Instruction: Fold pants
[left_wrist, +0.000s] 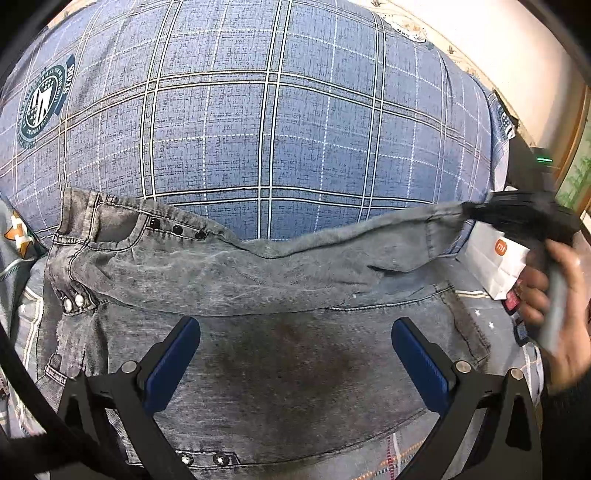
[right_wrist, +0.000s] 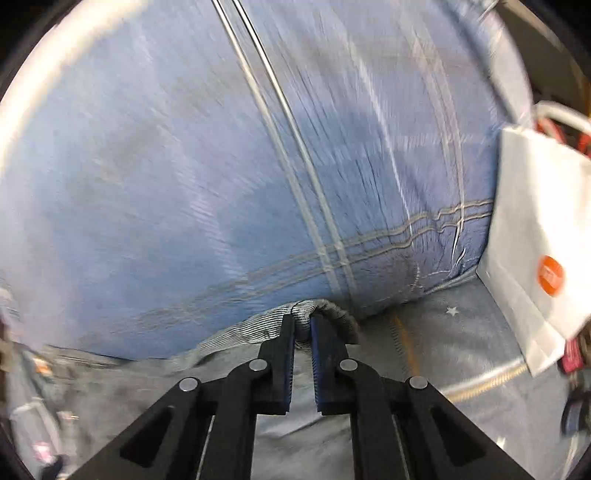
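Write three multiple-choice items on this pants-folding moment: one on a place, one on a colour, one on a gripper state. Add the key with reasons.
1. Where does the white paper bag stand?
A. at the right, beside the blue plaid bedding
B. on top of the pants
C. between the left gripper's fingers

2. What colour are the pants?
A. red
B. faded grey
C. bright green

3. How is the right gripper?
A. wide open over bare bedding
B. out of sight in both views
C. shut on the pants

Key: 1 A, the bag stands at the right edge against the blue plaid bedding. 2 B, the denim is washed grey. 3 C, its jaws pinch a fold of grey cloth, while the left gripper hangs open.
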